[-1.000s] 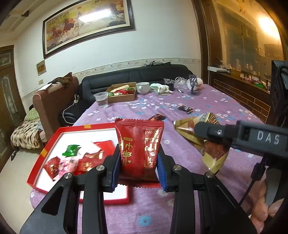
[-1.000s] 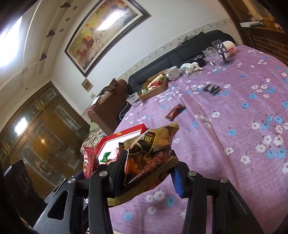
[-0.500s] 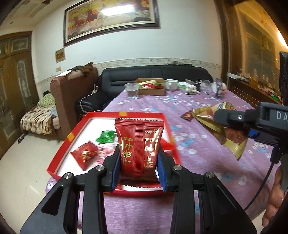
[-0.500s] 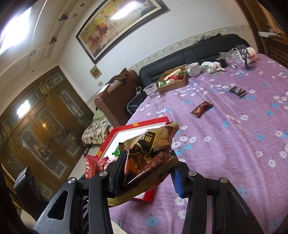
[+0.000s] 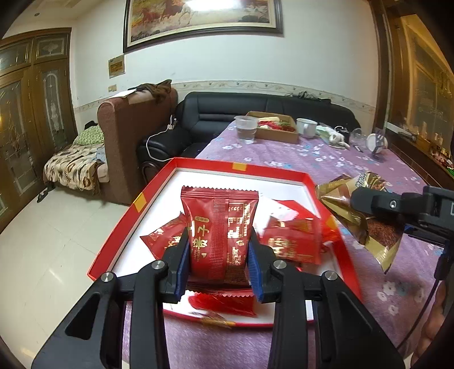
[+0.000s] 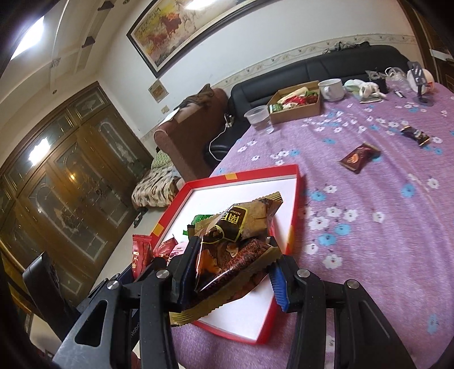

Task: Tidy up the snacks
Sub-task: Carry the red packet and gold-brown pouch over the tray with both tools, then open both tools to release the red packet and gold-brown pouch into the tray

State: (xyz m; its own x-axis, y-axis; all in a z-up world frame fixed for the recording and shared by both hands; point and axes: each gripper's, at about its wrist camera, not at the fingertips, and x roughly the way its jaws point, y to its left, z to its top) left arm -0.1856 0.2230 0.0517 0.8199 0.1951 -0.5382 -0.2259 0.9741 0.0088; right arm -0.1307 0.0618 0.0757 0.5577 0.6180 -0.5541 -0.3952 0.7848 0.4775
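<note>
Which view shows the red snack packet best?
Left wrist: the red snack packet stands upright and centred in the left gripper, print readable. Right wrist catches only a sliver of it, left of the gold snack bag.

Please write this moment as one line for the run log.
left gripper: holds red packet | right gripper: holds gold packet | both over red tray

A home living room: a black leather sofa (image 5: 269,110), a brown armchair (image 5: 124,136), a framed horse painting (image 5: 203,20) and carved wooden glass-fronted cabinets (image 6: 79,176) surround the purple floral-clothed tabletop (image 6: 383,204).
</note>
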